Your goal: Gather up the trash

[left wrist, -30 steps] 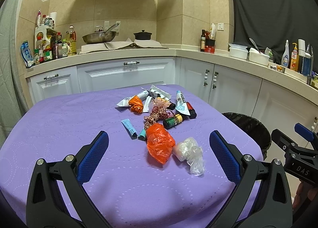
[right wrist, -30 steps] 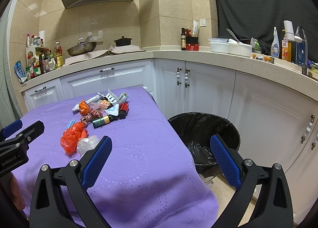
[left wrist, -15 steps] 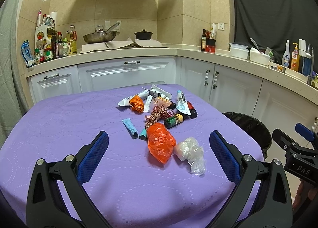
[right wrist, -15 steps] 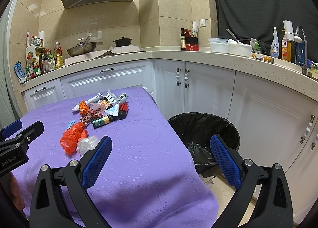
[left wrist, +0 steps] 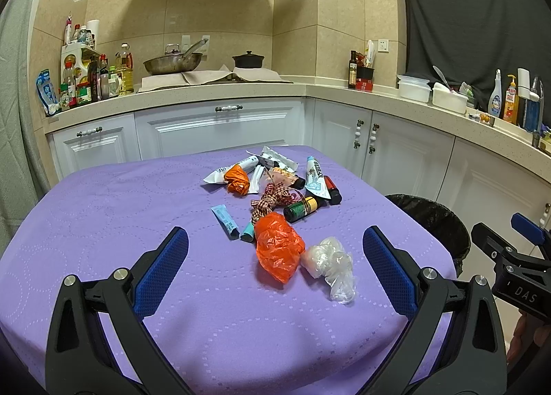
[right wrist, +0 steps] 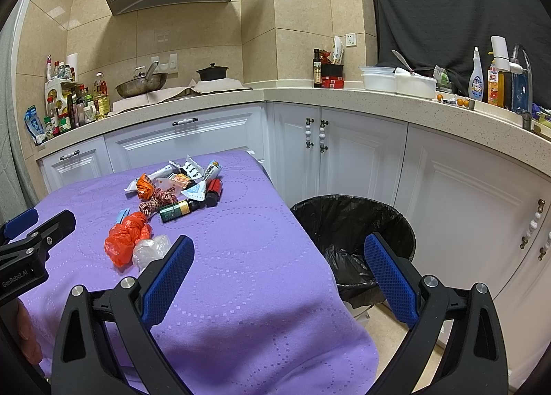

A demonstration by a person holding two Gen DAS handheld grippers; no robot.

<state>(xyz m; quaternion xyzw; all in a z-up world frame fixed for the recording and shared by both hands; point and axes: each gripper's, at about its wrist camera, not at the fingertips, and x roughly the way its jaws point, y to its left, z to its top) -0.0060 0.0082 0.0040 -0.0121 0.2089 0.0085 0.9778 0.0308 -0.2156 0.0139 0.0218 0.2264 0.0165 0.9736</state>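
Observation:
A pile of trash lies on the purple tablecloth: an orange plastic bag, a clear crumpled bag, a small green bottle, a checked ribbon, tubes and wrappers. My left gripper is open and empty, hovering just short of the orange bag. My right gripper is open and empty over the table's right edge, beside the black-lined trash bin. The orange bag also shows in the right wrist view.
White cabinets and a countertop with bottles, a wok and a pot run behind and to the right. The bin stands on the floor at the table's right side.
Almost nothing has moved. The left view has shifted very slightly; both grippers stay open and in place.

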